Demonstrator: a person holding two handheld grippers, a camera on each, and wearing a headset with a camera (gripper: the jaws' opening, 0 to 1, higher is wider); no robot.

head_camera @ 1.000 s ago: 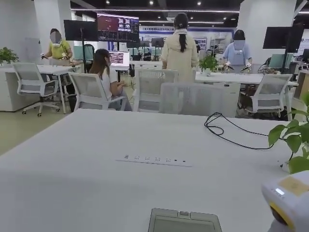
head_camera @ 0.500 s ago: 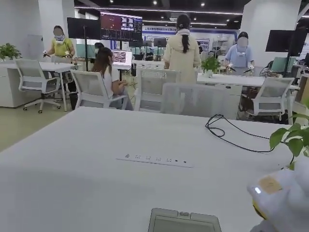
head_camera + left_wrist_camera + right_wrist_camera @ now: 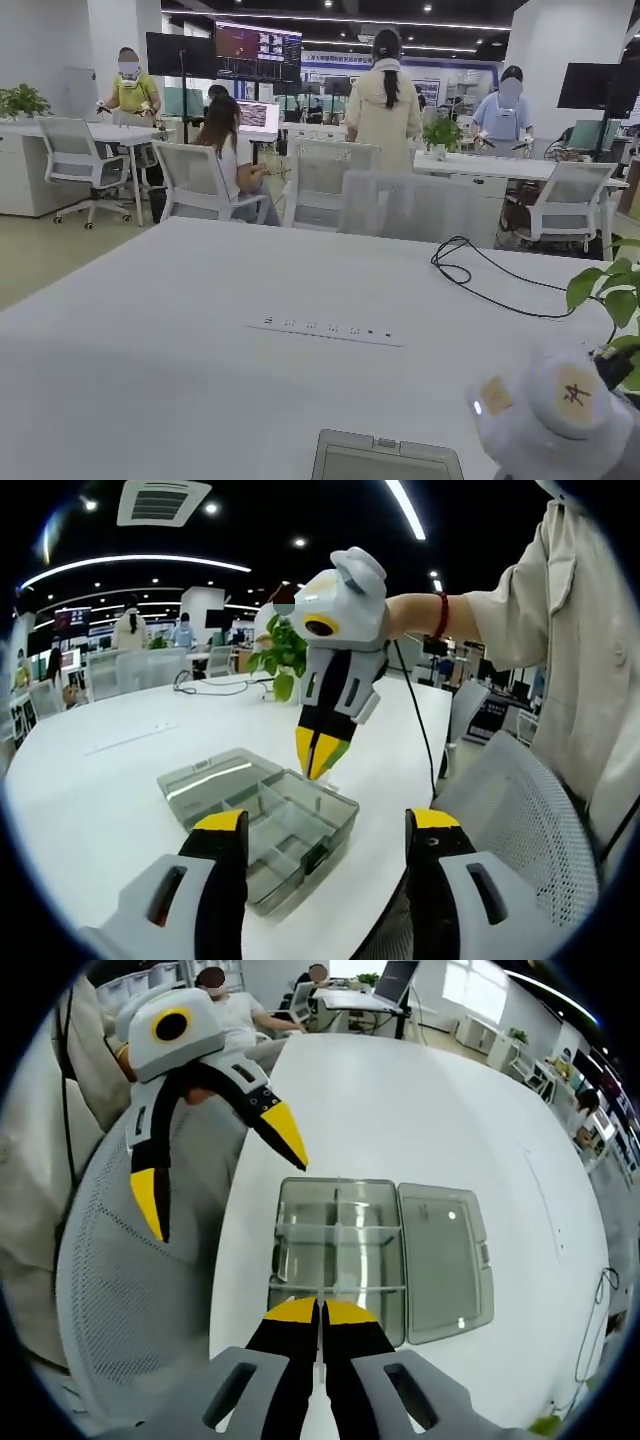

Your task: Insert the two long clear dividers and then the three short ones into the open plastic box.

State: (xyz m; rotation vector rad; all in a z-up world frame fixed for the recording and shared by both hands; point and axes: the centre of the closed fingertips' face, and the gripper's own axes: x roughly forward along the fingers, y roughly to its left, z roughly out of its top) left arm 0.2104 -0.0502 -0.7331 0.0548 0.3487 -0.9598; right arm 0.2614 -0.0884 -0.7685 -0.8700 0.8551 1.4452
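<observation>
As both claws hang above the bench, I log: plastic box (image 3: 340, 1250), centre of right gripper view, lid open, clear dividers (image 3: 337, 1228) apparently seated as a grid, count uncertain. Left gripper (image 3: 327, 820) spread, empty. Right gripper (image 3: 320, 1307) closed, nothing seen in it.

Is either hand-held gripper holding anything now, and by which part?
Nothing visibly held: the left hand-held gripper is open, empty; the right hand-held gripper is shut by the box, nothing showing between its jaws.
</observation>
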